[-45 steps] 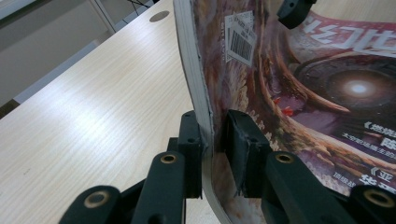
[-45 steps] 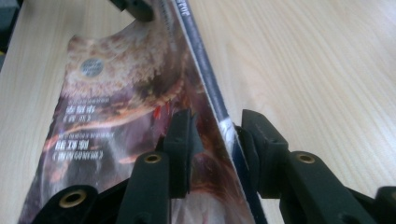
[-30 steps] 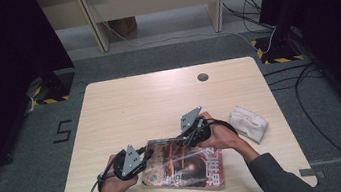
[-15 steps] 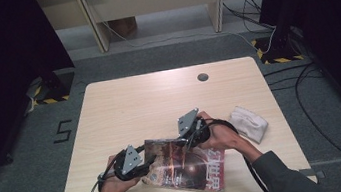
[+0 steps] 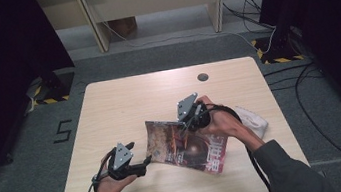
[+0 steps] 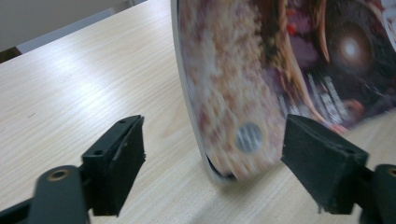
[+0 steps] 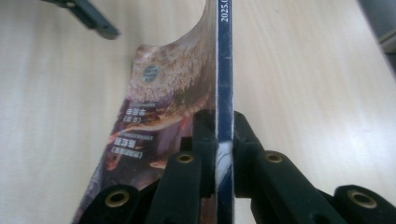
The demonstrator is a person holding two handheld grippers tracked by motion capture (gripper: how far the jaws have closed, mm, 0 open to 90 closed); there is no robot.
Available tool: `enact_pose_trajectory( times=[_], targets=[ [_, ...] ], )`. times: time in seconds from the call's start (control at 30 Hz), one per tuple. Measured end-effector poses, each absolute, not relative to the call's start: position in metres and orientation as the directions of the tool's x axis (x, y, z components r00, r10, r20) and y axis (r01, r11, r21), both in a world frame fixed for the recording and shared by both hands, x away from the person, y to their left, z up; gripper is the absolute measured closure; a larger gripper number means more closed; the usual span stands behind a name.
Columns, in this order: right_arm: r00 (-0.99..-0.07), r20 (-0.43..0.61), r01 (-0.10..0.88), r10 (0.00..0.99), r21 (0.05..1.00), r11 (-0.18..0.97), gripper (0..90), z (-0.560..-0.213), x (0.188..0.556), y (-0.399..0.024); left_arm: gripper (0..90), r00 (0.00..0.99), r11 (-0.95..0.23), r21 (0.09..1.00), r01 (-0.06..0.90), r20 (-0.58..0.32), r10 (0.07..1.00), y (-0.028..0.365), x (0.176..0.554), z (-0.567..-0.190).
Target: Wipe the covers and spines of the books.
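Left gripper: jaws wide, just opened, magazine corner between them untouched. Magazine: spine reads "2025", cover text blurred; its spine edge now lifted off the table, earlier flat. Right gripper: jaws clamped on the spine, raised since before.

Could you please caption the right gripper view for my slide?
Right tool clamps the magazine by its spine above the wooden table.
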State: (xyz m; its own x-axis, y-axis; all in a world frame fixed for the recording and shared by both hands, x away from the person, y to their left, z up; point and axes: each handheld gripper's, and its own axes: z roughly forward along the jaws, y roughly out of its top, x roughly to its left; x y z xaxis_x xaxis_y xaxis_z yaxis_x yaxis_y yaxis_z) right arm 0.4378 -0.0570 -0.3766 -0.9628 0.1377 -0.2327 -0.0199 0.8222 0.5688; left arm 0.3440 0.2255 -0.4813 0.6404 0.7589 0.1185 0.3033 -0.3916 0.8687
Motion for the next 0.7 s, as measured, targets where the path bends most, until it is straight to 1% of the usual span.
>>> enact_pose_trajectory(
  times=[0.2, 0.4, 0.43, 0.5, 0.63, 0.7],
  targets=[
    [-0.934, -0.322, -0.036, 0.156, 0.519, 0.854, 84.2, -0.358, 0.452, -0.049, 19.9, 0.610, -0.377, 0.859, 0.346, 0.099, 0.786, 0.229, 0.346, -0.482],
    [-0.895, -0.421, -0.075, 0.149, 0.470, 0.880, 84.3, -0.347, 0.462, -0.036, 20.0, 0.580, -0.356, 0.851, 0.387, 0.076, 0.811, 0.233, 0.348, -0.483],
    [-0.888, -0.433, -0.075, 0.153, 0.465, 0.882, 84.3, -0.349, 0.461, -0.033, 20.0, 0.577, -0.356, 0.849, 0.390, 0.075, 0.813, 0.234, 0.348, -0.483],
    [-0.881, -0.457, -0.104, 0.121, 0.435, 0.894, 84.2, -0.355, 0.457, -0.028, 20.1, 0.571, -0.356, 0.846, 0.398, 0.075, 0.818, 0.234, 0.348, -0.484],
    [-0.886, -0.456, -0.125, 0.086, 0.413, 0.902, 84.2, -0.365, 0.441, -0.020, 20.1, 0.567, -0.358, 0.842, 0.404, 0.076, 0.820, 0.235, 0.348, -0.484],
    [-0.891, -0.448, -0.131, 0.078, 0.418, 0.899, 84.1, -0.367, 0.433, -0.020, 20.2, 0.568, -0.357, 0.842, 0.404, 0.075, 0.820, 0.235, 0.348, -0.484]
  ],
)
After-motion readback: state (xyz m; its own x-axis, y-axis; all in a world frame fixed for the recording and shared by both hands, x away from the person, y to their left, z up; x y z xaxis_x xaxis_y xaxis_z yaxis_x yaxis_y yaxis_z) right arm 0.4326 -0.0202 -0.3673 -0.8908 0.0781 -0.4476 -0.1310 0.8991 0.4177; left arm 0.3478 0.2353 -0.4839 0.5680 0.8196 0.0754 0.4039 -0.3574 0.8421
